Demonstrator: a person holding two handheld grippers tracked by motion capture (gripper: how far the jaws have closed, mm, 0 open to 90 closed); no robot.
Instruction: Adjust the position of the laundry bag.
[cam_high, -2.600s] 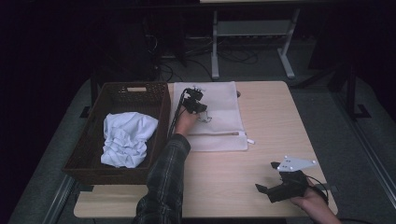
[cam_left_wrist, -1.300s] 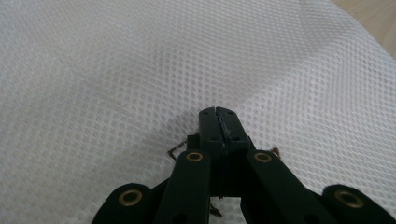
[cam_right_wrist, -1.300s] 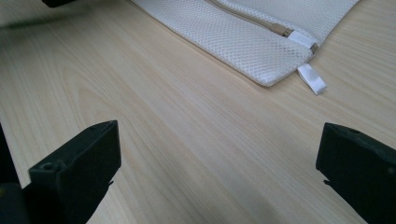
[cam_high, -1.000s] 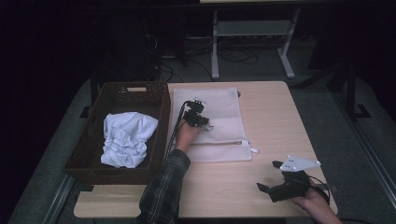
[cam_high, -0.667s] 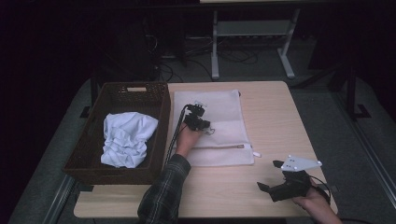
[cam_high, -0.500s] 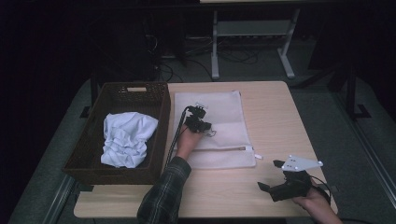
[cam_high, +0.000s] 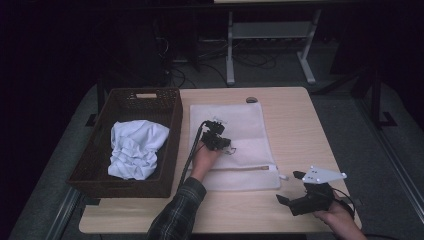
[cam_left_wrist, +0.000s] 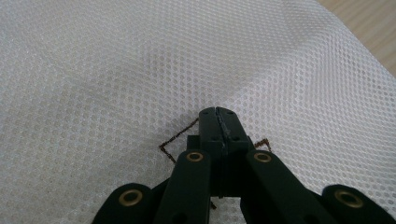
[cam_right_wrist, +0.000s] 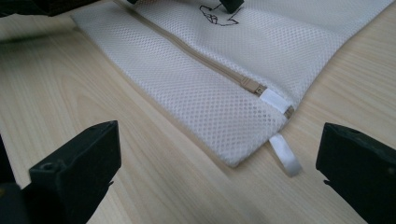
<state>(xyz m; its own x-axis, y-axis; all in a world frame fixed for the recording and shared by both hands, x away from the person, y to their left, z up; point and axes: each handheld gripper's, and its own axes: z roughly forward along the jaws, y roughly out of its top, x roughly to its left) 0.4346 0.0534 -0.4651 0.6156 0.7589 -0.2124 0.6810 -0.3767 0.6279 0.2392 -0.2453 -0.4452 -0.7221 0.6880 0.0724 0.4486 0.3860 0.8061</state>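
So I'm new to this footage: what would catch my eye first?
Probably the white mesh bag spread flat mid-table, with the left hand-held gripper shut and resting on it. Next, the dark wicker basket to its left with crumpled white cloth inside, and the right hand-held gripper open near the table's front right corner.

Wooden table (cam_high: 300, 125): wicker basket (cam_high: 170, 125) left, white mesh bag (cam_high: 245, 125) centre.

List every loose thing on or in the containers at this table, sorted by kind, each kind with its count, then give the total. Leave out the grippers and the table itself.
Mesh laundry bag: 1
Wicker basket: 1
White cloth, crumpled in the basket: 1
Small dark object at the table's far edge, too small to identify: 1
Total: 4
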